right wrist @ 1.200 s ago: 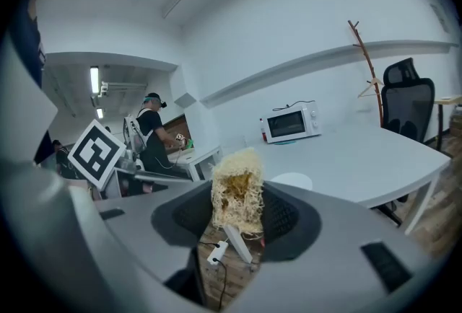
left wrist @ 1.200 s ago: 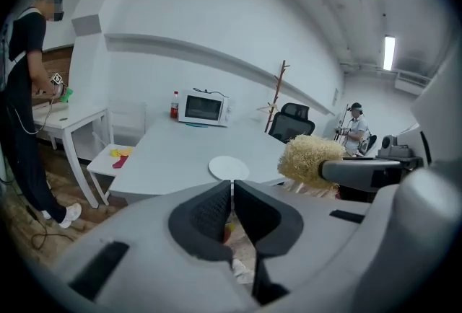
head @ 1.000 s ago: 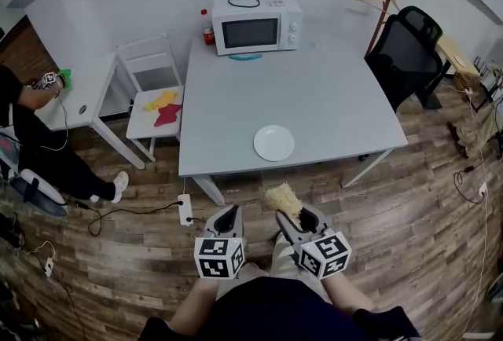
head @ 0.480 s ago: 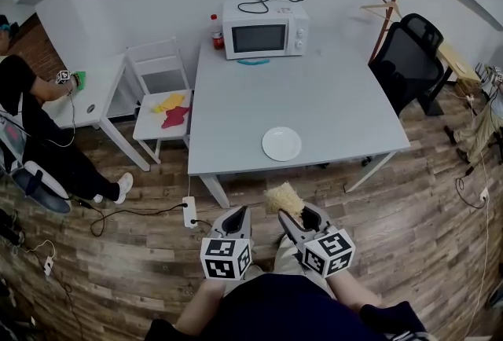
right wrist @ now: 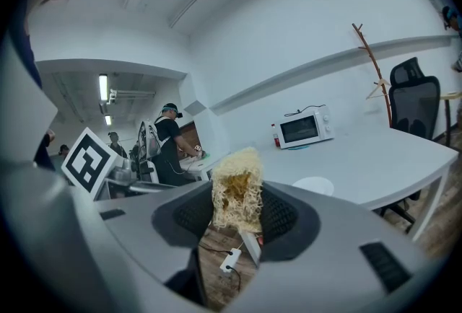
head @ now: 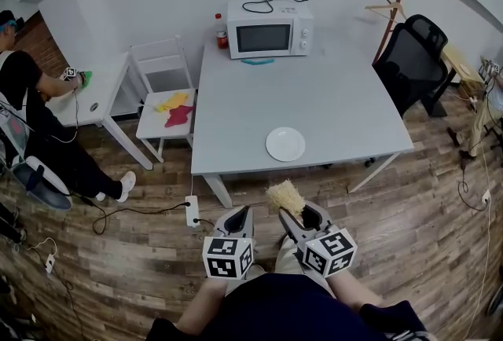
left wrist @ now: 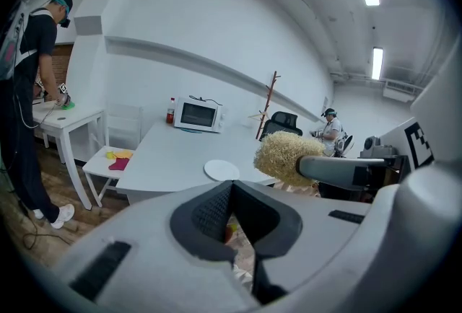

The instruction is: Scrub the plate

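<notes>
**White chair** (head: 167, 96): stands just left of the surface. Yellow and red cloths (head: 174, 108) lie on its seat, set aside and seemingly not part of this job.

**Left gripper** (head: 238, 214): jaws fully together with nothing between them. It is held low in front of the person, over the wood floor (head: 409, 214) and short of the surface. Probably the spare hand, kept free to steady the dish.

**Surface** (head: 338, 96): a grey tabletop. A bottle (head: 222, 31) and a microwave (head: 269, 27) are parked along its far edge, which leaves the near half bare for work.

**Scrubber** (head: 284, 196): a pale, fibrous wad clamped in the right gripper. It juts past the tips, so fibre rather than plastic would meet the dish.

**Plate** (head: 285, 144): white, round and empty. It lies flat near the surface's front edge — within easy reach of someone standing on this side. It is apart from both grippers and nothing touches it, so scrubbing has not begun.

**Right gripper** (head: 302, 215): closed on the scrubber, just beside its partner and aimed toward the plate. The next move looks like an approach, forward and down.

**Office chair** (head: 409, 56): black, at the surface's far right corner — clear of the work.
</notes>
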The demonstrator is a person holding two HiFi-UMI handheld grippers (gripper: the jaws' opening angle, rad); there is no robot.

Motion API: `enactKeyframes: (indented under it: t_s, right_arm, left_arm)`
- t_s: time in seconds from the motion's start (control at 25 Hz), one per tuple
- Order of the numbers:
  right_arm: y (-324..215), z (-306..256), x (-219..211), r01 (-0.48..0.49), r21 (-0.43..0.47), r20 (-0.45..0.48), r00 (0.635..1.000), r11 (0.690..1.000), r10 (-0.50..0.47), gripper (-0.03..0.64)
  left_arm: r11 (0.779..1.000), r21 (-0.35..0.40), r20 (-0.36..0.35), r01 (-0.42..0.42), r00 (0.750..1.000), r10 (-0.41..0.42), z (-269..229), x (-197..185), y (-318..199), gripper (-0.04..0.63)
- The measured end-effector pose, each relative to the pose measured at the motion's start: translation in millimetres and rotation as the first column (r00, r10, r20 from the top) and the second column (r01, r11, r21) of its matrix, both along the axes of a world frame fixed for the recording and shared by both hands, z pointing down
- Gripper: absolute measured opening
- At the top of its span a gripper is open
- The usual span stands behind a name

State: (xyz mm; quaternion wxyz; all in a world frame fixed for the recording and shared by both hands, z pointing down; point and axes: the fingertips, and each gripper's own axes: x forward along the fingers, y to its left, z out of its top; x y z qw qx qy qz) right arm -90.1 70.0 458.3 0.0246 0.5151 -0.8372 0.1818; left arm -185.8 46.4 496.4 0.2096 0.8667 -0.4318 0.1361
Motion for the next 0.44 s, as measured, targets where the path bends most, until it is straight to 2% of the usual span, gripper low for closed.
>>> enactKeyframes:
  t_s: [0.44]
  right_arm:
    - [-2.2, 3.6, -6.0, -0.002, -0.005, 0.002, 1.0, 1.0, 0.002, 0.178]
  left_arm:
    - [1.0, -0.013, -0.015, -0.001, 1.0, 0.001, 1.3, -1.9, -2.4, 0.018]
